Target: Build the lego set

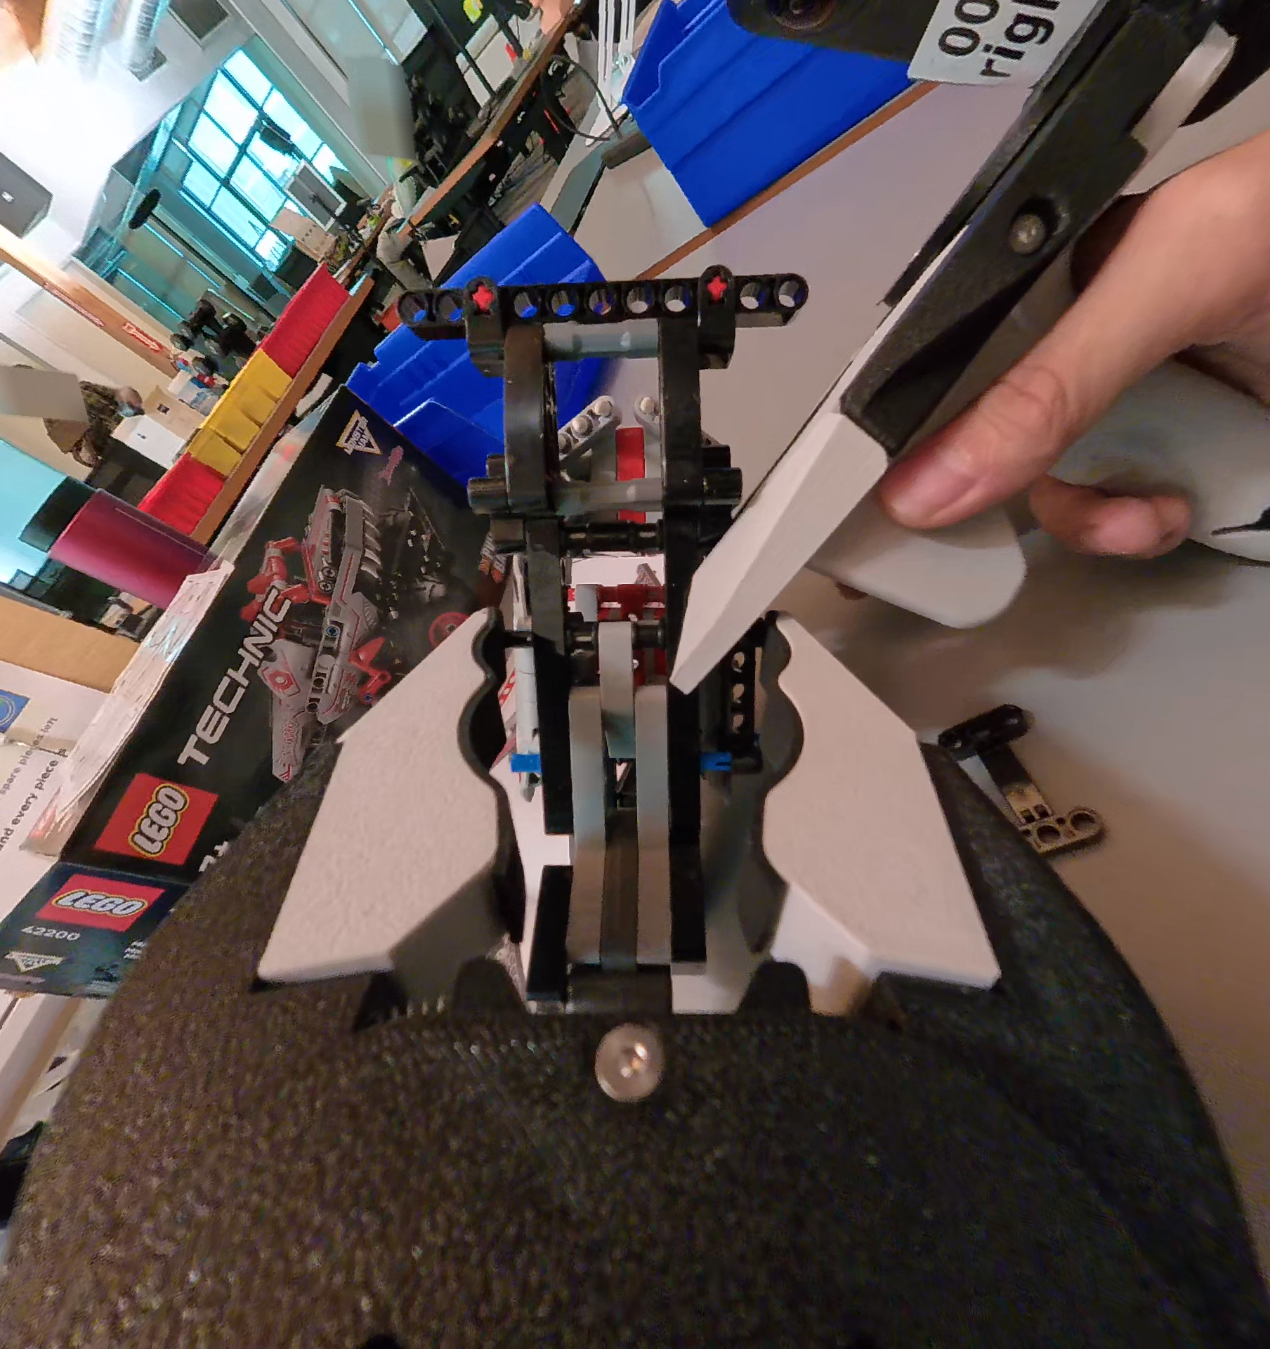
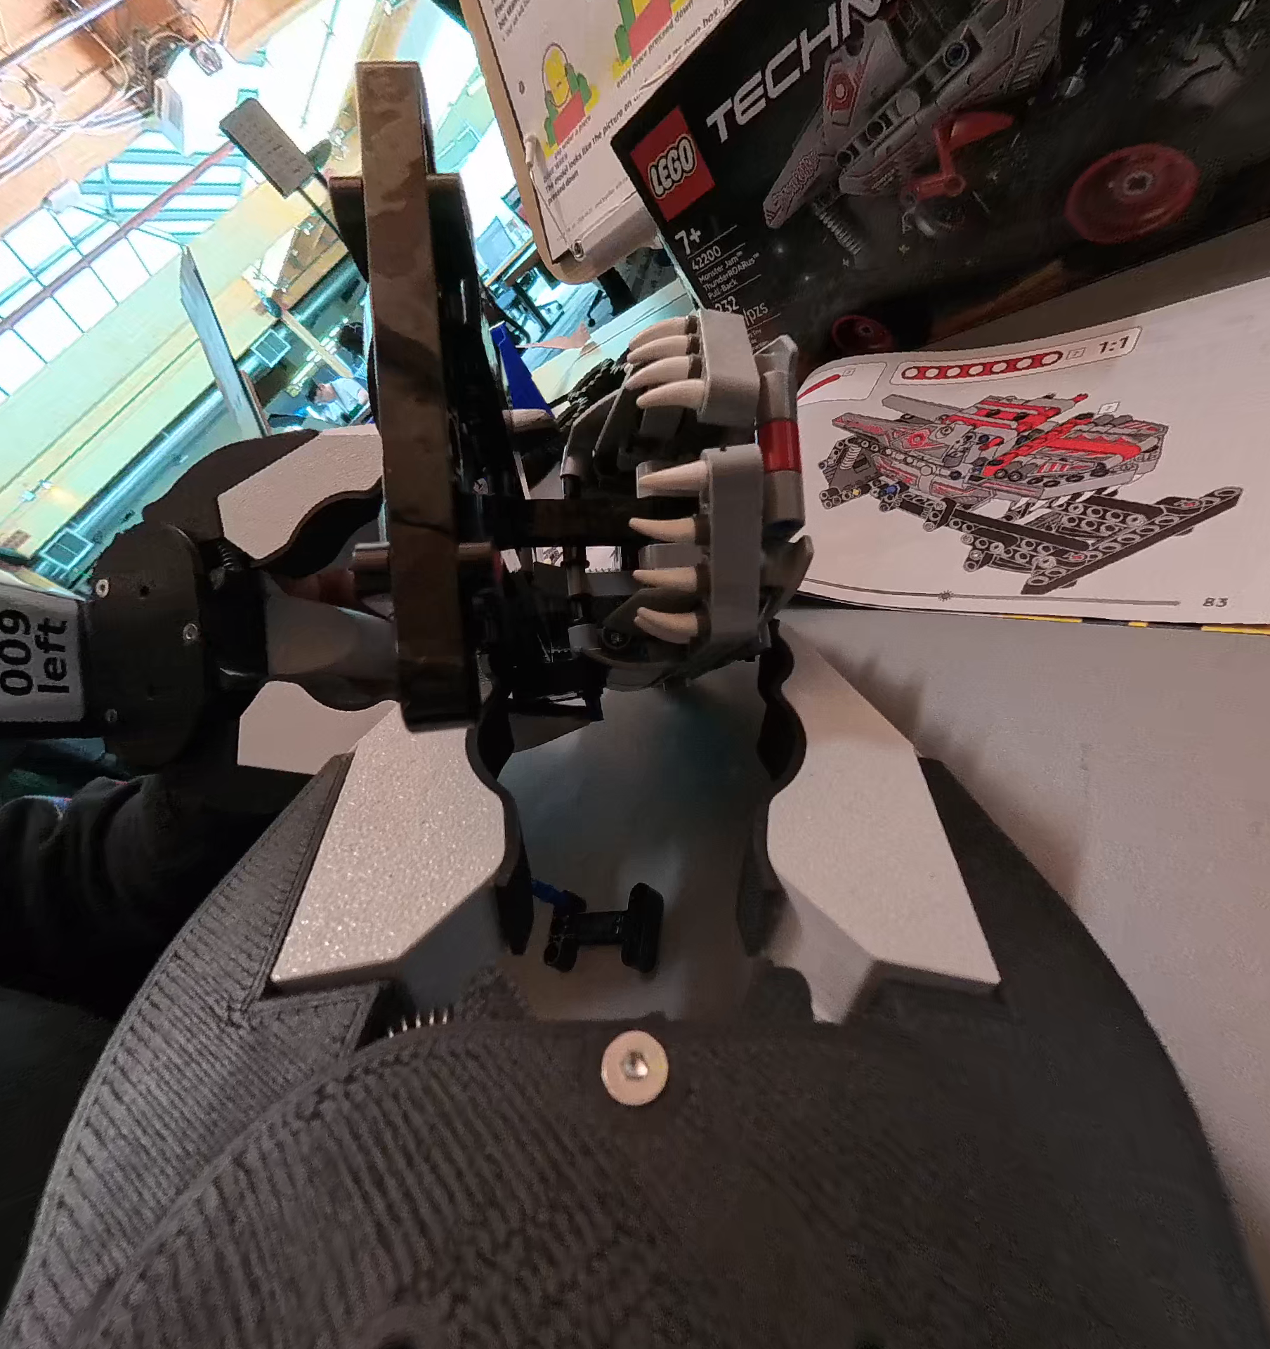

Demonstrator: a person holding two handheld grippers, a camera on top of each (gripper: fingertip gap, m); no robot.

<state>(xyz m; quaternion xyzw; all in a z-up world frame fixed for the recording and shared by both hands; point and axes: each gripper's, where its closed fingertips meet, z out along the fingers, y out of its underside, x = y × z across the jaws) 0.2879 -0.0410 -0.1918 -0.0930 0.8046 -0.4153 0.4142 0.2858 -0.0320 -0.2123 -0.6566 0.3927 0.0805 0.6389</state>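
My left gripper [image 1: 632,642] is shut on the lego model [image 1: 603,467], a black beam frame with grey and red parts, and holds it off the grey table [image 1: 1128,693]. In the right wrist view the model [image 2: 690,511] shows white teeth on grey jaw blocks, with the left gripper [image 2: 355,606] holding it from the left. My right gripper [image 2: 632,679] is open, its tips on either side of the model's lower end. One of its white fingers [image 1: 763,569] touches the model's right side. A small black piece [image 2: 603,931] lies on the table under it.
The lego box [image 1: 252,693] stands at the left and shows behind the model in the right wrist view [image 2: 909,146]. An open instruction booklet [image 2: 1055,474] lies on the table. Loose black pieces [image 1: 1011,774] lie at the right. Blue bins [image 1: 749,109] stand behind. Left and right tips are no more than a few centimetres apart. About 8 centimetres separates my left fingertips from the small black piece [image 2: 603,931]. It is also in sight in the left wrist view [image 1: 1018,773].
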